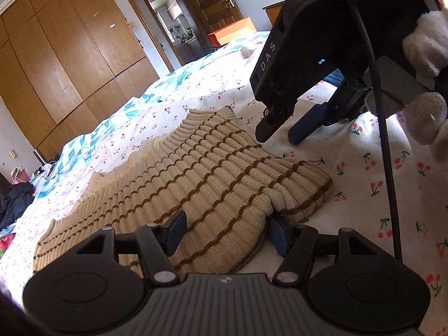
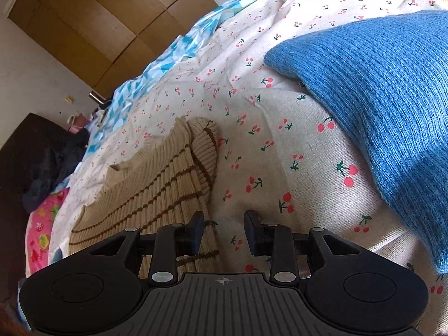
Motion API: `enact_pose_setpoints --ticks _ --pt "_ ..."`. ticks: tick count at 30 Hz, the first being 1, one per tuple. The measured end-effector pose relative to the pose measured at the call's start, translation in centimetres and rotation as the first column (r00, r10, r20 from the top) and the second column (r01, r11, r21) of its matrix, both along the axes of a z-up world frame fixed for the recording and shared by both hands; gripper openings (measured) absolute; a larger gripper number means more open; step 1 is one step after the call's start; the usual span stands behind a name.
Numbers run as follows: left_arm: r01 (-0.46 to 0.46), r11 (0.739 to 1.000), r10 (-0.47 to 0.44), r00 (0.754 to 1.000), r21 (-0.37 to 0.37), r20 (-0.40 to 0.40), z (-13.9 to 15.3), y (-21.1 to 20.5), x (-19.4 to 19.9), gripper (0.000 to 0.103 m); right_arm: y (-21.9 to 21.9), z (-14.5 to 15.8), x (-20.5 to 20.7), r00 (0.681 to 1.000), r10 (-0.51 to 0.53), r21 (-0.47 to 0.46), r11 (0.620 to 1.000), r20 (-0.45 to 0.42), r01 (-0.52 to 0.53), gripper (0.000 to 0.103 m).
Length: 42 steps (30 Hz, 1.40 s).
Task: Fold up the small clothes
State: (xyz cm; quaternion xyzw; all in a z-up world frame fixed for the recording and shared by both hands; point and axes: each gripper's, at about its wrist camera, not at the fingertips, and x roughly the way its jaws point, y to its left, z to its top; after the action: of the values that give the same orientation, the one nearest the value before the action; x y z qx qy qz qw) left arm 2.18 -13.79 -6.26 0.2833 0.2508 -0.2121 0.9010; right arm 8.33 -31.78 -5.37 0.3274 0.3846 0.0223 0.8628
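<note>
The beige ribbed knit garment with brown stripes point(image 1: 179, 184) lies partly folded on the cherry-print bed sheet point(image 1: 364, 173). The left hand-held gripper point(image 1: 226, 231) is spread astride its near folded edge, while the right hand-held gripper point(image 2: 224, 231) hovers spread at its side. Likely mid-fold; next calls for pinching an edge and carrying it across.

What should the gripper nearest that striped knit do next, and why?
Probably close the left gripper: it is open, its fingers straddling the folded edge of the striped beige sweater, nothing gripped yet. The right gripper hovers open above the cherry-print sheet beside it.
</note>
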Motion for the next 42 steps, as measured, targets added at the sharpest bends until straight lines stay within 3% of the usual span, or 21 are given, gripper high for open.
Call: enact_pose_setpoints --ticks 5,15,21,25,28,32,42 --pt "0.011 0.999 -0.013 0.999 0.04 0.044 -0.4 -0.7 -0.9 0.067 -0.2 -0.1 -0.1 1.0 -0.006 0.015 1.0 0.0 0.006 0.032" --pt "-0.017 0.999 0.017 1.0 -0.029 -0.013 1.1 0.5 -0.5 0.067 -0.2 -0.1 -0.1 1.0 -0.005 0.025 1.0 0.008 0.005 0.034" --pt "-0.086 0.992 0.078 0.993 -0.095 -0.084 2.0 3.0 0.2 0.067 0.2 0.1 -0.1 1.0 0.005 0.006 1.0 0.015 -0.005 0.037" --pt "-0.022 1.0 0.022 1.0 -0.018 0.02 1.7 1.5 -0.8 0.067 0.6 0.2 -0.2 1.0 0.018 -0.016 1.0 0.018 -0.018 0.037" --pt "0.024 1.0 -0.024 1.0 -0.014 0.003 1.5 1.0 -1.4 0.067 0.4 0.1 -0.1 1.0 0.012 -0.005 1.0 0.016 -0.012 0.036" --pt "-0.01 1.0 0.01 1.0 -0.017 -0.001 1.4 1.2 -1.1 0.067 0.2 0.2 -0.2 1.0 0.008 0.009 1.0 0.02 -0.008 0.038" --pt "0.011 1.0 -0.012 0.999 0.026 0.047 0.6 0.0 -1.6 0.067 0.1 0.1 -0.2 1.0 0.01 0.045 0.999 0.022 -0.011 0.041"
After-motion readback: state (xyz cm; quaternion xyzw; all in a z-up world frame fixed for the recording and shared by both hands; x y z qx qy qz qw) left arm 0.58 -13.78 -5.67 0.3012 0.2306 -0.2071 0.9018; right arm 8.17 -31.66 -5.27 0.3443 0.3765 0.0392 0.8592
